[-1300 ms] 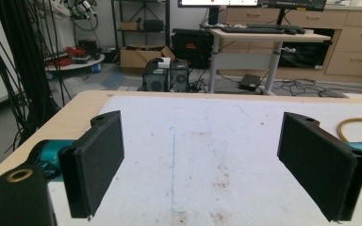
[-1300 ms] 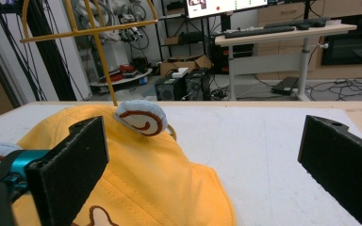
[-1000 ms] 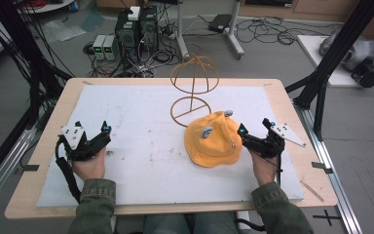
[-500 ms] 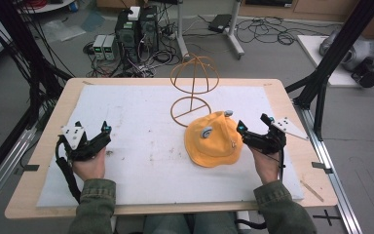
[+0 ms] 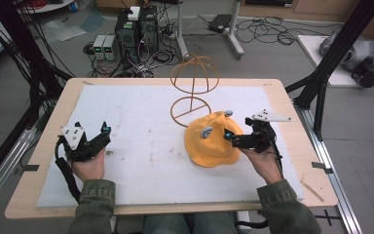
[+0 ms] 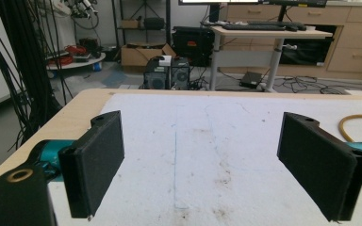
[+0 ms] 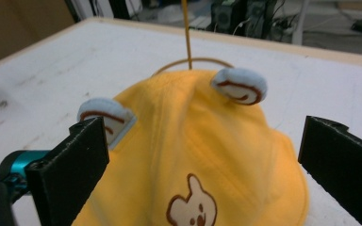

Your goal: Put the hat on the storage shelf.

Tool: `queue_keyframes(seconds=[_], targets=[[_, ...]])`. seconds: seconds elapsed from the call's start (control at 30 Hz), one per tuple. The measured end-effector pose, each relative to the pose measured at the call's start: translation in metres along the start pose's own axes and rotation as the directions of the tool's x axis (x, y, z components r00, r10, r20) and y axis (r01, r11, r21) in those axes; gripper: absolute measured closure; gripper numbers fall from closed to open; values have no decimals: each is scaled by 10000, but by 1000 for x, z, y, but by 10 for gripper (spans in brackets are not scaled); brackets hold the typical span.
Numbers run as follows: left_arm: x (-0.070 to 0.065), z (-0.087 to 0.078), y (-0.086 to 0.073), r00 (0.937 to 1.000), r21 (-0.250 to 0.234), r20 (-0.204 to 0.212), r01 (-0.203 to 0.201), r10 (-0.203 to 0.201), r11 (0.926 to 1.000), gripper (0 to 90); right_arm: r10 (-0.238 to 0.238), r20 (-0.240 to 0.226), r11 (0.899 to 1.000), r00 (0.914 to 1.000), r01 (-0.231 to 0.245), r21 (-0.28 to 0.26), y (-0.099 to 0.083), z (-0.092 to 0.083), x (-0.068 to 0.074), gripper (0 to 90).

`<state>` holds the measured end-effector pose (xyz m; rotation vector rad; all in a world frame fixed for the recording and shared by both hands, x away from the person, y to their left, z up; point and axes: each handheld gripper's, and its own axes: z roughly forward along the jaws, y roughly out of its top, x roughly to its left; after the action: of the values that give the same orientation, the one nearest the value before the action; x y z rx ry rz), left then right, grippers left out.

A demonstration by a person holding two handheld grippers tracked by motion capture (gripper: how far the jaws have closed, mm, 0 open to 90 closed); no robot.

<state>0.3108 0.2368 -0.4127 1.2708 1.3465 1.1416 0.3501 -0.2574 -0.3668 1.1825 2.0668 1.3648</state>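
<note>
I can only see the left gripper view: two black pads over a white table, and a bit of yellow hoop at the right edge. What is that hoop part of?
Observer: It is the ring base of a wire hat stand, which has a dome frame on a thin post.
Operator: Is anything else on the table?
Observer: Yes, a yellow hat with two small white ears lies just in front of the stand.
Operator: Is anyone touching it?
Observer: The right gripper is at the hat's edge, jaws open on either side of it.
Operator: Any picture on it?
Observer: A little bear face near the brim.
</note>
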Motion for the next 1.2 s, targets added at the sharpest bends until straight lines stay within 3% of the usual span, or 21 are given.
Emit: queue_keyframes(seconds=[0.13, 0.17, 0.37, 0.4, 0.43, 0.53, 0.57, 0.6, 0.73, 0.97, 1.2], targets=[[0, 0, 0, 10000, 35, 5, -20, 20, 10000, 156, -465, 71, 9976, 9989, 461, 526, 0, 5, 6, 19], [0, 0, 0, 10000, 48, 5, -29, 29, 10000, 156, -851, 191, 9930, 9962, 832, 843, -2, 9, 10, 22], [0, 0, 0, 10000, 30, 36, -21, 21, 10000, 156, -930, 206, 9887, 9955, 899, 1196, -7, 21, 15, 77], [1, 0, -1, 10000, 51, 20, -25, 25, 10000, 156, -772, 142, 9870, 9969, 744, 1426, -9, 24, 15, 171], [1, 0, -1, 10000, 51, 20, -25, 25, 10000, 156, -772, 142, 9870, 9969, 744, 1426, -9, 24, 15, 171], [2, 0, -1, 10000, 54, -5, -16, 16, 10000, 156, -383, -806, 9791, 9960, 535, 1960, -11, 30, 11, 417], [2, 0, -1, 10000, 47, -14, -1, 1, 10000, 156, -383, -806, 9791, 9960, 535, 1960, -11, 30, 11, 417], [2, 0, -1, 10000, 45, -20, 11, -11, 10000, 156, -369, -851, 9788, 9957, 532, 1976, -11, 30, 11, 574], [2, 0, -1, 10000, 58, -8, -1, 1, 10000, 156, -497, -607, 9838, 9969, 593, 1694, -9, 23, 14, 879], [2, 0, -1, 10000, 73, 11, -37, 37, 10000, 156, -187, -339, 9870, 9993, 238, 1590, -12, 22, 15, 889], [1, 0, -1, 10000, 49, 49, -14, 14, 10000, 156, -264, -289, 9893, 9992, 303, 1426, -13, 21, 13, 891]])
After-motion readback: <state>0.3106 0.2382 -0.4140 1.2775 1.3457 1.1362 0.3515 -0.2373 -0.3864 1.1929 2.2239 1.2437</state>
